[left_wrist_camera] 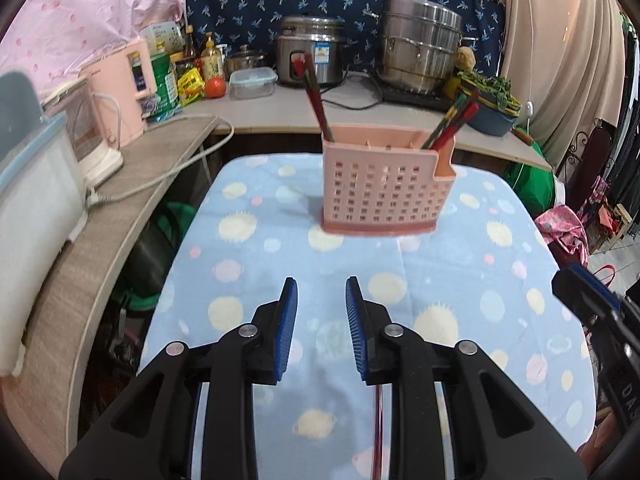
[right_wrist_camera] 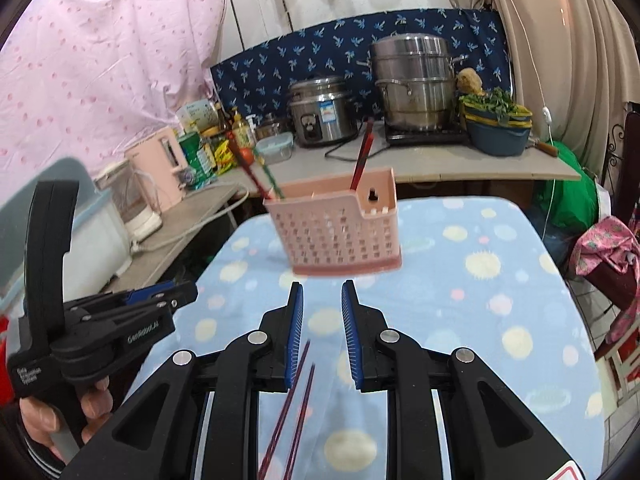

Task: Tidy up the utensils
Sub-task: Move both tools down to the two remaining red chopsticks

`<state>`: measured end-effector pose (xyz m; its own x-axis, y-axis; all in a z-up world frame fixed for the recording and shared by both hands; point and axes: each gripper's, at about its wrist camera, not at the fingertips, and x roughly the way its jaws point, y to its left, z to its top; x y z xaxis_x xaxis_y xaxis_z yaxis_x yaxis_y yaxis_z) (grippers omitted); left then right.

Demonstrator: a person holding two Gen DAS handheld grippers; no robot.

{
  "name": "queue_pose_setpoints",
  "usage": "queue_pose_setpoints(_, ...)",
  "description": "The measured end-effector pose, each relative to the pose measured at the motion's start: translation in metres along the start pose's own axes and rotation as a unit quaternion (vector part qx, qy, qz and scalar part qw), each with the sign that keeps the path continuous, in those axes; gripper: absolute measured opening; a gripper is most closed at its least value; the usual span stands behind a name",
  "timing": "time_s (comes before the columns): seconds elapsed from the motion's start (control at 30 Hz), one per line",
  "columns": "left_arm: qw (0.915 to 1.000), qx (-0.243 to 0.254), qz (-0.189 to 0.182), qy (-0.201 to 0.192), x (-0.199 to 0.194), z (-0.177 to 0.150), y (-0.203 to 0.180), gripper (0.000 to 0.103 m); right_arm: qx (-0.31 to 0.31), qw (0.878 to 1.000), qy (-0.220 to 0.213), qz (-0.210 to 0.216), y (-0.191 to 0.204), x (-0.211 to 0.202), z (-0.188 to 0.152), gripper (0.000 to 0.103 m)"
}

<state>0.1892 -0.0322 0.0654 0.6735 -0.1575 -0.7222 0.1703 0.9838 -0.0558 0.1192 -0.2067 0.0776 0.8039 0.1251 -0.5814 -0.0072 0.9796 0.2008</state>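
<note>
Pink holder upright mid-table, chopsticks leaning out both ends. Loose pair lies lengthwise under your right gripper. Your left gripper too: jaws narrowly apart, empty. Cloth clear around holder.

A pale pink holder with a grid of small holes stands on a light blue cloth printed with cream suns and pastel dots. Red and green chopsticks rise from it. Two dark red chopsticks lie on the cloth.
</note>
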Motion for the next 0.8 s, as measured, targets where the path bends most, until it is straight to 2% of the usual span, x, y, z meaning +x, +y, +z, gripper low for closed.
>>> queue_pose_setpoints(0.07,1.0,-0.001,-0.001,0.008,0.0,-0.015,0.002,0.031,-0.002,1.0,0.015,-0.004,0.004,-0.003,-0.022,0.02)
queue_pose_setpoints(0.43,0.9978,0.01,0.006,0.066,0.006,-0.103,0.007,0.031,-0.007,0.996,0.09,-0.01,0.012,-0.004,-0.109,0.02)
queue_pose_setpoints(0.8,0.9958,0.019,0.004,0.089,0.004,-0.15,0.012,0.034,-0.006,0.991,0.135,0.0,0.021,-0.006,-0.162,0.02)
